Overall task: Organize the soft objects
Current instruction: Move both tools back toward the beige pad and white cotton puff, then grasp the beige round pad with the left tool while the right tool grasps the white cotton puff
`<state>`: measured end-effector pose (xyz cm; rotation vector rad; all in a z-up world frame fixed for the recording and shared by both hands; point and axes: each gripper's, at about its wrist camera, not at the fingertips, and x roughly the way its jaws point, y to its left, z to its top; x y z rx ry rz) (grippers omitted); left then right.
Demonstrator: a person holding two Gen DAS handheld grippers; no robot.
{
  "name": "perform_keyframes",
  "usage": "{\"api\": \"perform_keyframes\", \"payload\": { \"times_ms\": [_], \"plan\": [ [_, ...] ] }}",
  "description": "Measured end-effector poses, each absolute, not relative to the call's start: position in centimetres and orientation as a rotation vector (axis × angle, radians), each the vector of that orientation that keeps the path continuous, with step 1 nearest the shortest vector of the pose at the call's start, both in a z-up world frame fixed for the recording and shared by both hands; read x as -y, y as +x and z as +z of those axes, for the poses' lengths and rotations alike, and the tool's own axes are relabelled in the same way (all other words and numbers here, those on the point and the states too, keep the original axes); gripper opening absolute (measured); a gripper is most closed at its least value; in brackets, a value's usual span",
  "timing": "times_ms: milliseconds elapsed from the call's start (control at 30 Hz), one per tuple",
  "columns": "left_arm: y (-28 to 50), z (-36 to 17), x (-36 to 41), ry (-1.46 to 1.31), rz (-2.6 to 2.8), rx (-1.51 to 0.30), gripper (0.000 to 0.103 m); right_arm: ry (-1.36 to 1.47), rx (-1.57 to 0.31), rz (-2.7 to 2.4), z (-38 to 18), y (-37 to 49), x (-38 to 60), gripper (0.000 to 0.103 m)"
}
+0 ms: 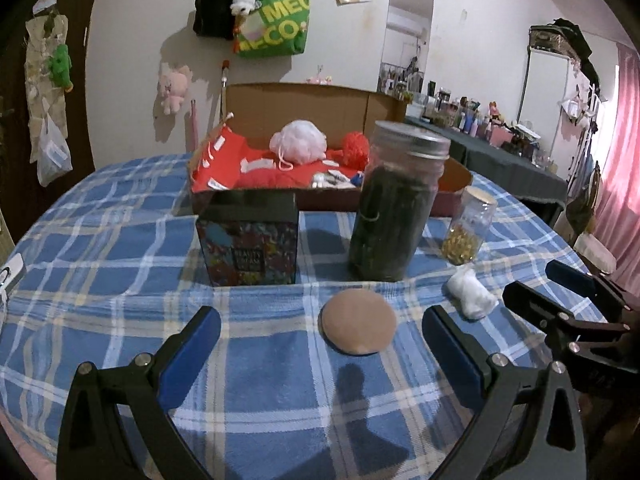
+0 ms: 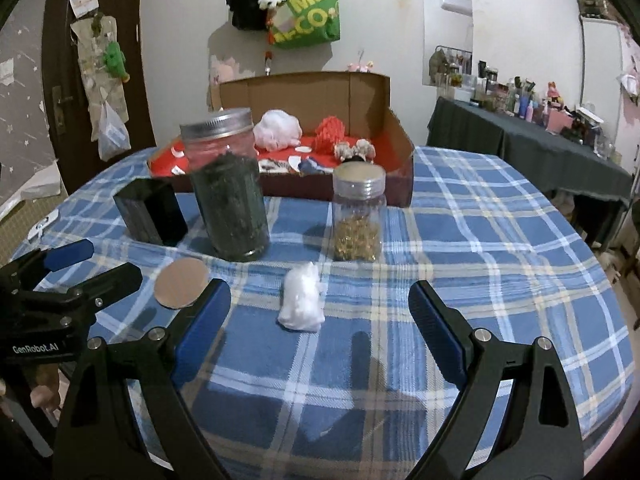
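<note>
Both the left gripper (image 1: pixel 320 344) and the right gripper (image 2: pixel 320 308) hung spread and empty over the blue plaid tablecloth (image 2: pixel 500 248). The round tan powder puff (image 1: pixel 359 323) lay ahead of the left, the white cotton wad (image 2: pixel 302 302) ahead of the right.

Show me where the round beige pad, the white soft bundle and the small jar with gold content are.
round beige pad (image 1: pixel 359 322): left wrist view, centre of its top face.
white soft bundle (image 2: pixel 301 303): right wrist view, middle of the bundle.
small jar (image 2: pixel 359 216): right wrist view, glass wall.
</note>
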<state>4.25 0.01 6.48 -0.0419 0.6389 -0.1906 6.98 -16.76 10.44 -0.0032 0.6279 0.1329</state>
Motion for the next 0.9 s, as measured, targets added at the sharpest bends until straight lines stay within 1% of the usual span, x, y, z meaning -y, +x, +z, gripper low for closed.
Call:
{"api": "perform_keyframes", "payload": {
  "times_ms": [400,467,533,600,633,667,700,733,767,800,833,867,900],
  "plan": [
    [7.0,4.9,0.9,-0.012,-0.21,-0.75,0.102,0.037,-0.725,0.197,8.9,10.3,18.0,0.091],
    [7.6,4.6,1.1,-0.01,-0.223,-0.775,0.095,0.04,-0.741,0.207,8.7,10.8,18.1,0.091],
    [8.1,4.3,1.4,-0.004,-0.234,-0.798,0.093,0.041,-0.755,0.218,8.5,11.3,18.1,0.091],
    [8.7,4.0,1.7,0.005,-0.244,-0.823,0.088,0.038,-0.766,0.236,8.2,11.6,18.0,0.089],
    [8.9,3.8,1.8,0.009,-0.249,-0.835,0.083,0.033,-0.769,0.243,8.1,11.7,17.8,0.082],
    [9.0,3.6,2.0,0.014,-0.258,-0.843,0.082,0.021,-0.773,0.249,8.0,11.7,17.6,0.072],
    [9.1,3.5,2.2,0.025,-0.262,-0.845,0.078,0.007,-0.783,0.255,7.8,11.8,17.3,0.065],
    [9.1,3.5,2.5,0.044,-0.266,-0.839,0.068,0.004,-0.792,0.266,7.5,11.9,17.1,0.045],
    [9.0,3.5,2.7,0.059,-0.285,-0.835,0.057,0.009,-0.811,0.29,7.2,12.0,17.0,0.029],
    [8.9,3.6,2.9,0.062,-0.308,-0.836,0.051,0.012,-0.82,0.304,7.0,12.0,16.9,0.028],
    [8.8,3.7,3.1,0.065,-0.33,-0.836,0.046,0.01,-0.814,0.308,6.9,11.8,16.8,0.024],
    [8.8,3.8,3.3,0.068,-0.348,-0.837,0.042,0.0,-0.799,0.309,7.1,11.5,16.7,0.015],
    [8.7,3.8,3.4,0.071,-0.354,-0.837,0.039,-0.007,-0.79,0.315,7.3,11.3,16.5,0.015]
  ]
}}
